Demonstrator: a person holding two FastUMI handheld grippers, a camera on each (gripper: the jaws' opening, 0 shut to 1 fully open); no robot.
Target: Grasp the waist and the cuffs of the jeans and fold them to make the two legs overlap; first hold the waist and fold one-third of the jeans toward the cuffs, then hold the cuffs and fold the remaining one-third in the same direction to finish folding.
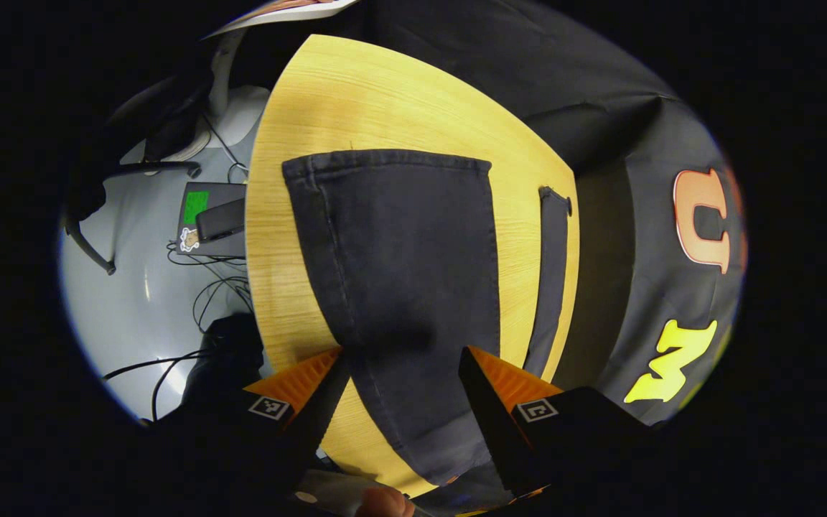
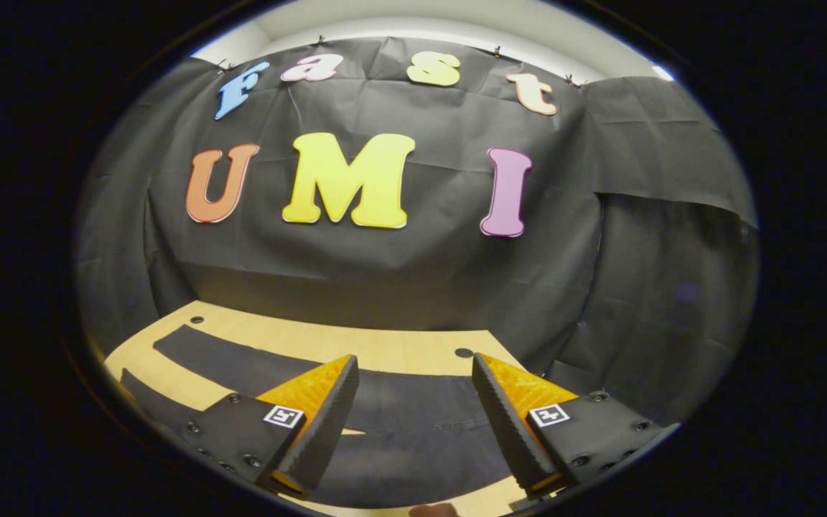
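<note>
Lying flat, unlabelled jeans (image 1: 399, 273) cover the table (image 1: 356, 100).

The left gripper view looks steeply down from above onto the wooden table (image 1: 356, 93), along the length of the dark jeans (image 1: 399, 273), with the floor at its left edge. The right gripper view sits low and near the table (image 2: 399, 343), facing level toward the booth wall. Both share the tabletop and jeans (image 2: 413, 431), probably near the same end.
</note>
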